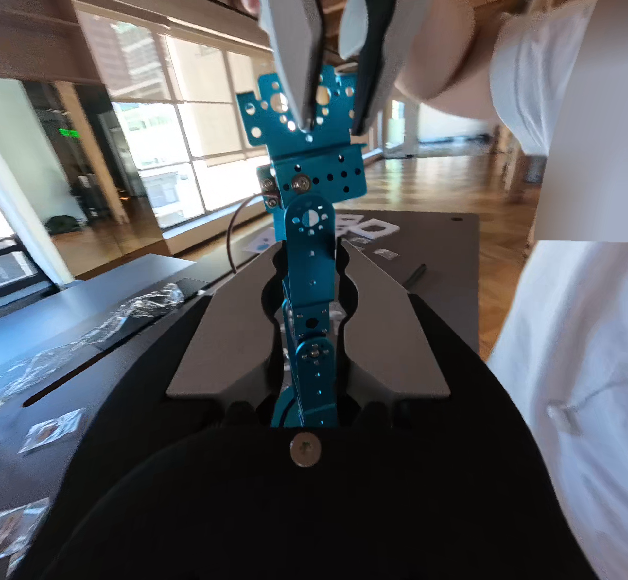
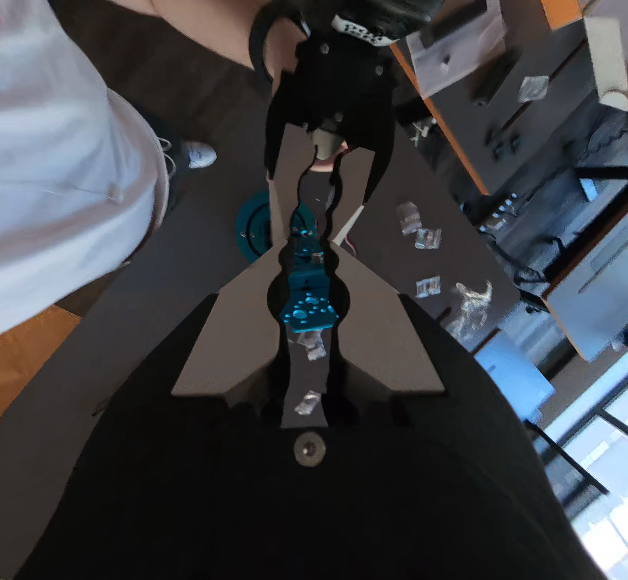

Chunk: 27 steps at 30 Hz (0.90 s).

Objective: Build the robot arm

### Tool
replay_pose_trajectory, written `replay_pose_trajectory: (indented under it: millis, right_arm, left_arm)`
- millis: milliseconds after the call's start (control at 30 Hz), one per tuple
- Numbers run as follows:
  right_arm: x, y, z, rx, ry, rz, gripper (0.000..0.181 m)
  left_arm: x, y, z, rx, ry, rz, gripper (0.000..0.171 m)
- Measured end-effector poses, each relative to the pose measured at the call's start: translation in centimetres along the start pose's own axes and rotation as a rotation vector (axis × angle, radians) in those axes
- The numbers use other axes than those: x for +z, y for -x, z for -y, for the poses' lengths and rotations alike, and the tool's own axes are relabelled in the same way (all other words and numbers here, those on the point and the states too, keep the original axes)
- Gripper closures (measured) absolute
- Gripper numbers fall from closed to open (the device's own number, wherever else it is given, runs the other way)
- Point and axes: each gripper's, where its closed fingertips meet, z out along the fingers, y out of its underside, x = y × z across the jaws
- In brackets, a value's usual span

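Left gripper clamps the perforated blue metal bracket arm upright. Right gripper pinches its top plate above the dark tabletop.

The left gripper, with 2 grey wedge-shaped fingers on a black body, points forward and up, its jaws closed on a blue perforated metal bracket assembly. The right gripper comes down from above, its jaws pinching the assembly's top plate. A bare forearm in a white sleeve carries it.
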Motion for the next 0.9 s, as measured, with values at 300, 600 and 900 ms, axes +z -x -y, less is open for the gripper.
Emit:
replay_pose_trajectory:
  millis: [300,600,900]
  right_arm:
    - [1.4,0.2,-1.4,-0.012,0.131,0.023,0.160]
    - [-3.8,-1.2,0.3,0.141,-0.179,-0.408,0.140]
    - [-6.1,2.7,-6.4,0.722,-0.953,-0.939,0.107]
  left_arm:
    - [-0.9,-0.6,0.6,-0.108,-0.055,-0.451,0.152]
    - [-0.8,-1.1,0.6,-0.123,-0.065,-0.509,0.156]
    - [1.7,-1.7,0.6,-0.113,-0.030,-0.170,0.158]
